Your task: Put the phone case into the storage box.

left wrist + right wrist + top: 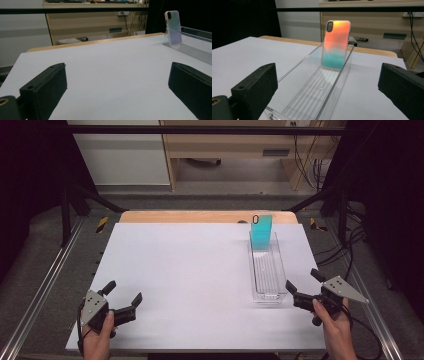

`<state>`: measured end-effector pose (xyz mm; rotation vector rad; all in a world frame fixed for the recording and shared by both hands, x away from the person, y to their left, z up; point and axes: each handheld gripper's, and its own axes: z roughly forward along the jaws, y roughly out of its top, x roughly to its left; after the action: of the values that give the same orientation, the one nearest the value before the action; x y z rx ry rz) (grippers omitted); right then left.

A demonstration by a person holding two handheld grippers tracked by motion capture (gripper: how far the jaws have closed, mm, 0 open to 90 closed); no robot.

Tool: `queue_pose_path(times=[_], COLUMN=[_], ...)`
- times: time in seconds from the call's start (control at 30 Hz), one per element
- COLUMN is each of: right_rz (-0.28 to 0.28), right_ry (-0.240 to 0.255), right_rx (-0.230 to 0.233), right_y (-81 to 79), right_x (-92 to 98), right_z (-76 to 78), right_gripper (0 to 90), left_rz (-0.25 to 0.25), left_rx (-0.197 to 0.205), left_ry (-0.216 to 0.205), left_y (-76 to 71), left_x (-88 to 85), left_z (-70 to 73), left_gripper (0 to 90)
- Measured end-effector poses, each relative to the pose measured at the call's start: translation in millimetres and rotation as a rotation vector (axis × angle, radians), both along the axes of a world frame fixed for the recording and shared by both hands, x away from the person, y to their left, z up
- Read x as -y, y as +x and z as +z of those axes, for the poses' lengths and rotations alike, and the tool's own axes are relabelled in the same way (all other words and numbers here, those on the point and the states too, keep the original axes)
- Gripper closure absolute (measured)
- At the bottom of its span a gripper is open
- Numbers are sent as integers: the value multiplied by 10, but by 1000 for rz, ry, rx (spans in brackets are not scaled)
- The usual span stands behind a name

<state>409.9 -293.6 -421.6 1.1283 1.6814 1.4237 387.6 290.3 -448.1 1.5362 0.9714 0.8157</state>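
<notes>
1. Currently both grippers idle at the near table edge: left gripper [123, 299] and right gripper [303, 281], jaws wide apart, holding nothing.
2. Right one sits just beside the near end of the clear plastic tray [312, 92], so I'd lead with it.
3. Target looks like the iridescent phone case [335, 45], standing upright against the tray's far end.
4. Approach along the tray, grip the case by its side edges, lift straight up; the tray could slide.

phone case [335, 45]: glossy, iridescent plastic | tray [312, 92]: clear ribbed plastic | tabletop [190, 270]: matt white, smooth | jaws: matt black
</notes>
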Motion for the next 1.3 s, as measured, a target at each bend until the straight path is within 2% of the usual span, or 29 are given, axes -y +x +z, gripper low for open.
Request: queue_pose_path(times=[1.03, 1.3], right_rz=[57, 81], right_ry=[-16, -31], right_rx=[11, 48], right_y=[-47, -47], right_x=[-264, -349], right_z=[-254, -315], right_gripper=[31, 31], left_rz=[-10, -19], left_rx=[8, 22], left_ry=[2, -6], left_y=[-4, -8], left_x=[15, 40], left_z=[5, 11], left_gripper=[15, 15])
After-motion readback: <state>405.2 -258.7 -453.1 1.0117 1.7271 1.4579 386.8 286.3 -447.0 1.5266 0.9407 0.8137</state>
